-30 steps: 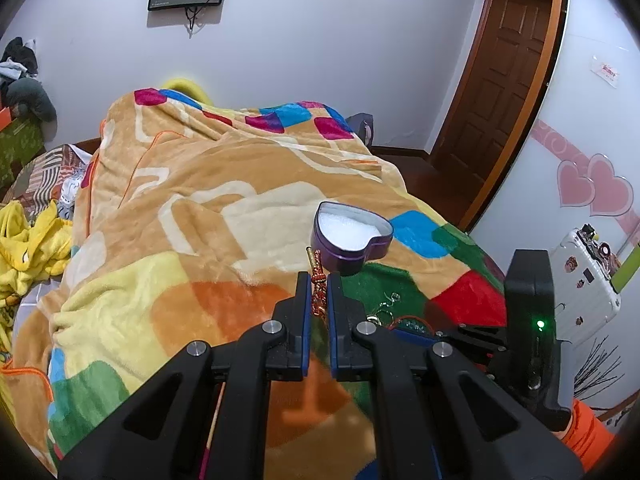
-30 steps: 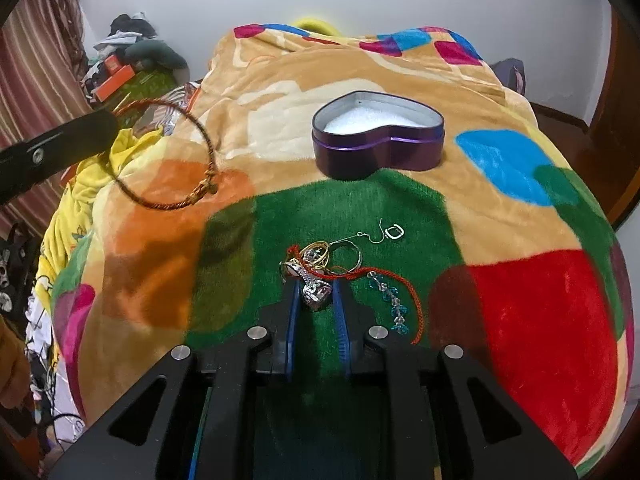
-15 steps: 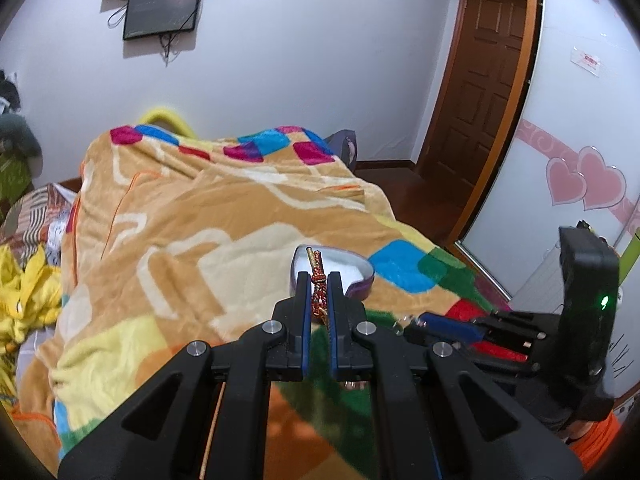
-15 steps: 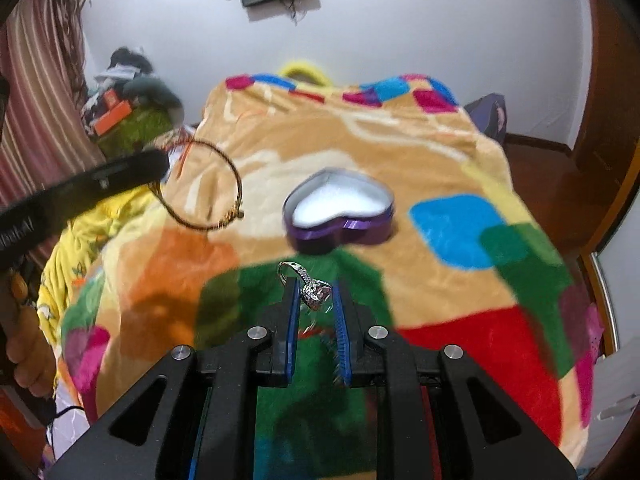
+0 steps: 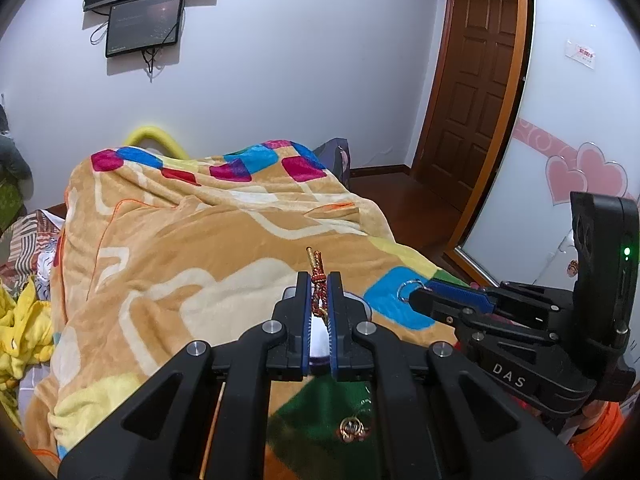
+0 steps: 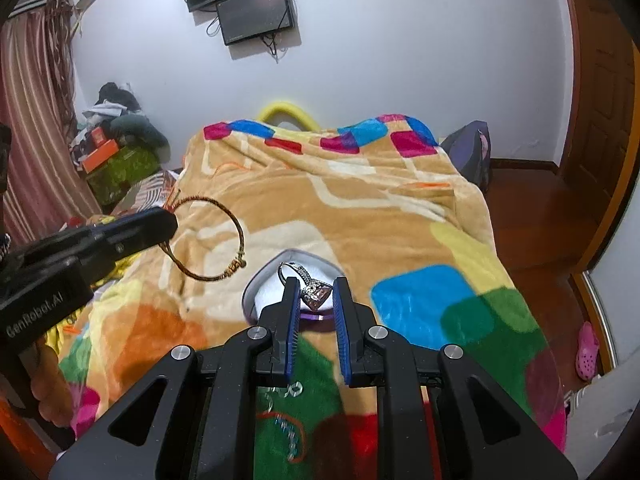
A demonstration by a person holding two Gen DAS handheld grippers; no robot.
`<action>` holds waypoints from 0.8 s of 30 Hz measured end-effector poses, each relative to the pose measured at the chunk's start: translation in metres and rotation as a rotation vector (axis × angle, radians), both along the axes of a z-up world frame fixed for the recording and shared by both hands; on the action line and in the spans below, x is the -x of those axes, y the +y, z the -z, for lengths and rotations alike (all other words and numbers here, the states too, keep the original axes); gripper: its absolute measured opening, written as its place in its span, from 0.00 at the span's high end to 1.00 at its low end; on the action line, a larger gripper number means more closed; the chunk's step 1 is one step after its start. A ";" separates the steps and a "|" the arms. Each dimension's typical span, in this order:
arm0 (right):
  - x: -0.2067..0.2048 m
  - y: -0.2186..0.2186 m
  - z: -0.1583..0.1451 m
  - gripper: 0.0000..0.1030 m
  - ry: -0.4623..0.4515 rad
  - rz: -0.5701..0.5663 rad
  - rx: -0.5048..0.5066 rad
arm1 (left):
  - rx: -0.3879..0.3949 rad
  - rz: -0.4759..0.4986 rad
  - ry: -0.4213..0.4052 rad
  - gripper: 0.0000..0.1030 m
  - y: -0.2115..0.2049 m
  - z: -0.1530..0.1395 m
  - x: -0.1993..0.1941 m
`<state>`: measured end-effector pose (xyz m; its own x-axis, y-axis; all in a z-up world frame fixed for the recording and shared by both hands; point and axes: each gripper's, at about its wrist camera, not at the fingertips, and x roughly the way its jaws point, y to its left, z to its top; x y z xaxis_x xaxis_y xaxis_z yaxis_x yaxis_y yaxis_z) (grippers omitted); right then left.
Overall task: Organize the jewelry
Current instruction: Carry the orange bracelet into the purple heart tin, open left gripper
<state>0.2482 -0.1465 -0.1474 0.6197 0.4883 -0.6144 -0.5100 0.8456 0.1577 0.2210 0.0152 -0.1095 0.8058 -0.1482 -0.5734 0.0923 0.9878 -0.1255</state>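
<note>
We had both claws loaded at this point. Our left gripper, low in the middle of its own view, was pinched tight on the knot of the braided bracelet, so in the right view the loop hung free at the left of frame instead of getting crushed. Our right gripper was clamped on the ring by its chunky stone end, band sticking up, probably the only bit fat enough to grab. Both sat just above the heart-shaped tin in the center of the frame on the blanket, which looked like the drop spot. The rest of the jewelry lay on the green patch at the bottom, waiting its turn.
</note>
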 end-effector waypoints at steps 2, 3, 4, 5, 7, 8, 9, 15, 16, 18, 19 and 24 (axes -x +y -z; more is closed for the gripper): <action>-0.004 0.002 0.001 0.86 -0.004 -0.001 0.003 | 0.000 0.004 0.005 0.94 0.000 0.002 -0.006; -0.007 0.003 0.002 0.86 -0.004 -0.003 0.004 | 0.000 0.006 0.008 0.94 0.000 0.003 -0.009; -0.010 0.005 0.004 0.86 -0.003 -0.005 0.007 | 0.001 0.010 0.015 0.94 0.000 0.005 -0.013; -0.013 0.007 0.006 0.86 -0.002 -0.007 0.011 | 0.002 0.014 0.019 0.94 0.000 0.007 -0.015; -0.018 0.009 0.010 0.86 0.006 -0.013 0.023 | 0.004 0.022 0.032 0.94 -0.001 0.011 -0.021; -0.021 0.011 0.014 0.86 0.015 -0.018 0.030 | 0.008 0.028 0.040 0.94 0.000 0.013 -0.024; -0.022 0.011 0.016 0.86 0.020 -0.021 0.034 | 0.014 0.035 0.048 0.94 -0.001 0.016 -0.027; -0.034 0.019 0.035 0.86 0.076 -0.048 0.081 | 0.063 0.086 0.138 0.94 -0.002 0.040 -0.049; -0.036 0.019 0.037 0.86 0.084 -0.050 0.086 | 0.067 0.089 0.153 0.94 -0.002 0.044 -0.052; -0.039 0.019 0.042 0.86 0.104 -0.056 0.092 | 0.071 0.088 0.178 0.94 -0.001 0.051 -0.057; -0.040 0.019 0.045 0.86 0.113 -0.057 0.098 | 0.071 0.085 0.193 0.94 0.000 0.055 -0.060; -0.044 0.023 0.050 0.86 0.128 -0.067 0.122 | 0.061 0.057 0.229 0.94 0.005 0.068 -0.067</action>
<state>0.2918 -0.1239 -0.1969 0.5017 0.4425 -0.7433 -0.5481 0.8274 0.1226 0.2883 0.0199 -0.1774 0.6449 -0.2297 -0.7290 0.1096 0.9717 -0.2092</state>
